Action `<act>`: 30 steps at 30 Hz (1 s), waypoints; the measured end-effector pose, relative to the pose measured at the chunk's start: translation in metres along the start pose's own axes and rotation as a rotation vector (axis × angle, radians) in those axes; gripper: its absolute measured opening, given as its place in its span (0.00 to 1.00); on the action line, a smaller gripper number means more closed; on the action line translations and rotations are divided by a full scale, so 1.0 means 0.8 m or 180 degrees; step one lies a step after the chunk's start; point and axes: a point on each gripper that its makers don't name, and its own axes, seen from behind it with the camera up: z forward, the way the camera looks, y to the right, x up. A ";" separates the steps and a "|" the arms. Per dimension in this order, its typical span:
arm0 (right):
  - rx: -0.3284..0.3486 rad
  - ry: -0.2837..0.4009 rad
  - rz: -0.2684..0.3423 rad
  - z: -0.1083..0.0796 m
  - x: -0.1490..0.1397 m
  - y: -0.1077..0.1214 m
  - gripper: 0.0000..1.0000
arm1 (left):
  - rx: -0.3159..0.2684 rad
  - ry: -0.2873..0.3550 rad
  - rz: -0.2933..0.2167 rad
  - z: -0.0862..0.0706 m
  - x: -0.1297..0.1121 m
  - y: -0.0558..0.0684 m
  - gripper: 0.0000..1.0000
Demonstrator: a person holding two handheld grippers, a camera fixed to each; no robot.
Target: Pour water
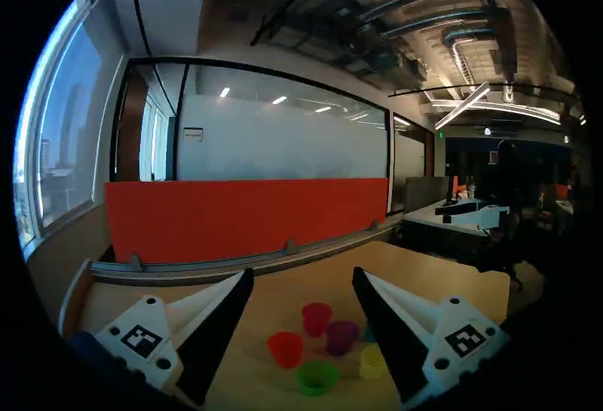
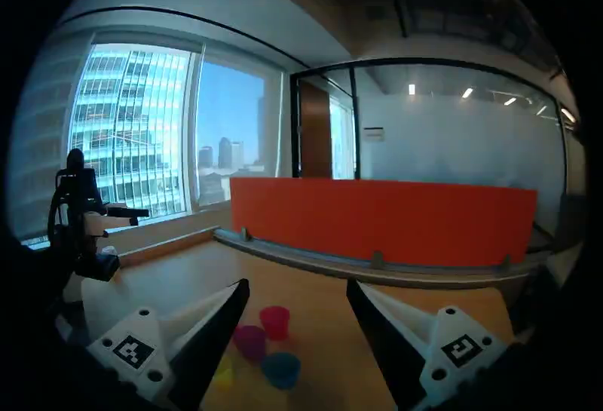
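Several small plastic cups stand on the wooden table (image 1: 301, 290). In the left gripper view I see a pink-red cup (image 1: 316, 318), a purple cup (image 1: 341, 336), a red cup (image 1: 286, 349), a green cup (image 1: 317, 378) and a yellow cup (image 1: 371, 361). My left gripper (image 1: 301, 283) hangs open above them, its jaws wide apart and holding nothing. In the right gripper view a pink-red cup (image 2: 274, 321), a purple cup (image 2: 250, 341), a blue cup (image 2: 281, 369) and a yellow cup (image 2: 223, 375) lie below my right gripper (image 2: 298, 290), which is open and holds nothing.
An orange divider panel (image 1: 249, 215) with a metal rail stands along the table's far edge. A black stand with a device (image 2: 79, 215) rises at the table's left in the right gripper view. Desks and a dark chair (image 1: 501, 215) lie off to the right.
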 end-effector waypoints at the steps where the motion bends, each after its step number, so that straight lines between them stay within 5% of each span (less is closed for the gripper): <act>1: 0.0016 -0.0034 -0.0021 0.000 -0.003 -0.001 1.00 | -0.0020 -0.0022 -0.0003 0.000 -0.002 0.001 0.97; 13: 0.0249 -0.0368 -0.0128 -0.001 -0.023 -0.016 1.00 | -0.0107 -0.0257 0.0137 0.002 -0.028 0.001 0.98; 30: 0.0378 -0.0570 -0.0256 0.003 -0.049 -0.026 1.00 | -0.0219 -0.0395 0.0222 0.005 -0.053 0.008 0.98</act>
